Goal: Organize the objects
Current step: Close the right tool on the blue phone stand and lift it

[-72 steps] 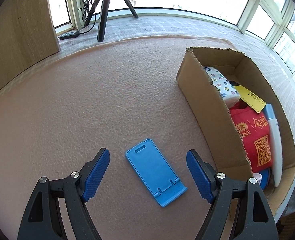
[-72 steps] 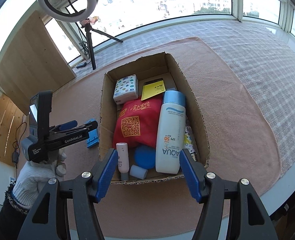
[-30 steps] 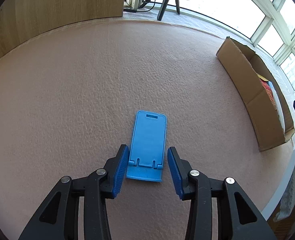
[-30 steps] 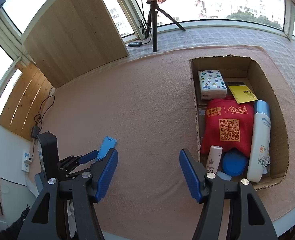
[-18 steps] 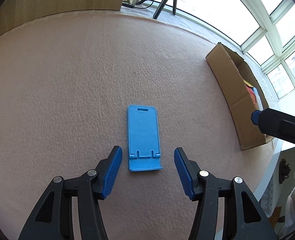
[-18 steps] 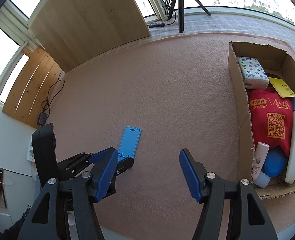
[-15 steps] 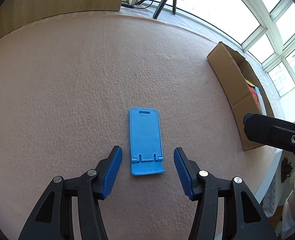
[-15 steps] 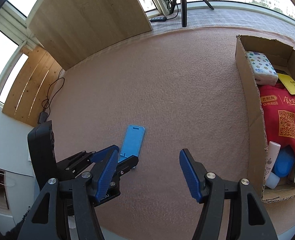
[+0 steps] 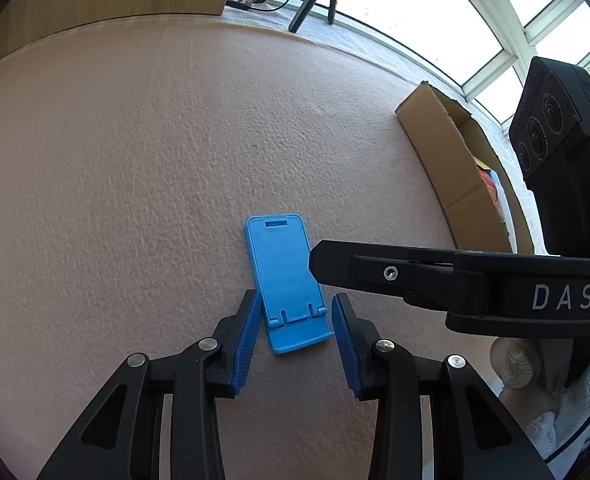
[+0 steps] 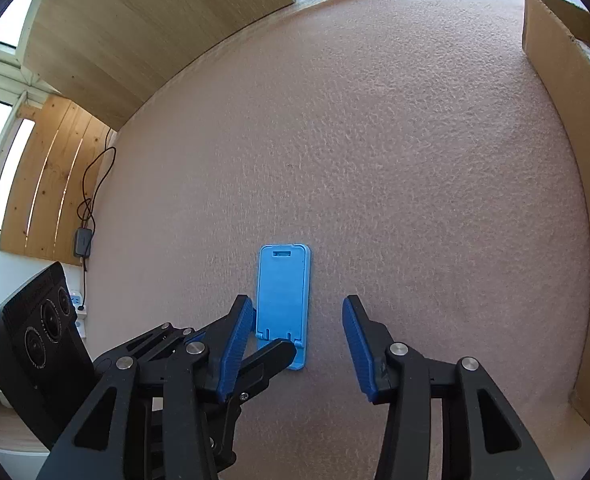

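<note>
Left hand-held gripper [image 9: 297,334] sits low over the worktop [image 9: 135,160] with its blue pads on either side of the near end of the blue phone stand [image 9: 287,276]. The jaws are partly spread, with a narrow gap visible on each side of the stand; nothing is clamped. Right hand-held gripper [image 10: 298,342] hangs over the same stand, jaws spread wide and empty, its left pad near the stand's long edge and its right pad well clear. In the left wrist view, one black finger of the right hand-held gripper crosses over the stand's right edge; contact cannot be confirmed.

The phone stand lies flat and folded on the pink felt-covered worktop, apart from the cardboard box [image 9: 455,152] at the right.

Handling judgement: the stand appears to be thin moulded plastic, so likely light, stiff and fairly smooth. It should tolerate firm clamping but offers little height to grip. The best hold is probably across the two long edges near the hinged foot end, with the pads pressed low against the felt. A glancing closure may slide it.
</note>
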Available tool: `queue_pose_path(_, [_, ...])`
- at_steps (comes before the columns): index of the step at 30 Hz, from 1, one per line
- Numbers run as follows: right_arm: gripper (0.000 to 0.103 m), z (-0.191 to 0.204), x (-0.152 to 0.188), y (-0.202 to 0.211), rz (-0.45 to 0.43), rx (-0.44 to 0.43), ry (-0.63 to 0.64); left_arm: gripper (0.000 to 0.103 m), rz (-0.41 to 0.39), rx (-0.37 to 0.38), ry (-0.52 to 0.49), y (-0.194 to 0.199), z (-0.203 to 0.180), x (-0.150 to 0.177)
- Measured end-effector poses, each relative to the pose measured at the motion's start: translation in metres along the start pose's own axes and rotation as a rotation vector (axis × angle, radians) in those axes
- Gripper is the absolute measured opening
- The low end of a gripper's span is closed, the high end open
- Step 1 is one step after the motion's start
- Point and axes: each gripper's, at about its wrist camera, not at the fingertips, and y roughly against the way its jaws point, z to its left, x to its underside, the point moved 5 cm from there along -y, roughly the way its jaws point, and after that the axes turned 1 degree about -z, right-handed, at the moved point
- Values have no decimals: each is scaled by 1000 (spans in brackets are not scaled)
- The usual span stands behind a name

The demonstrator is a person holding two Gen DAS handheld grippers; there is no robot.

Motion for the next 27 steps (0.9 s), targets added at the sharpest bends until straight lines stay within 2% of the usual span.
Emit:
queue_pose_path(4, [34, 3, 1, -11, 27, 32, 26, 37, -1, 2, -4, -1, -1, -1])
queue_pose_path(9, [24, 6, -1, -15, 20, 43, 37, 31, 3, 17, -10, -2, -5, 1])
queue_pose_path(18, [22, 15, -1, -13, -10, 66, 62, 31, -21, 2, -32, 7, -15, 0])
queue_pose_path(27, [22, 14, -5, 24, -80, 38, 68, 31, -70, 4, -63, 26, -39, -12])
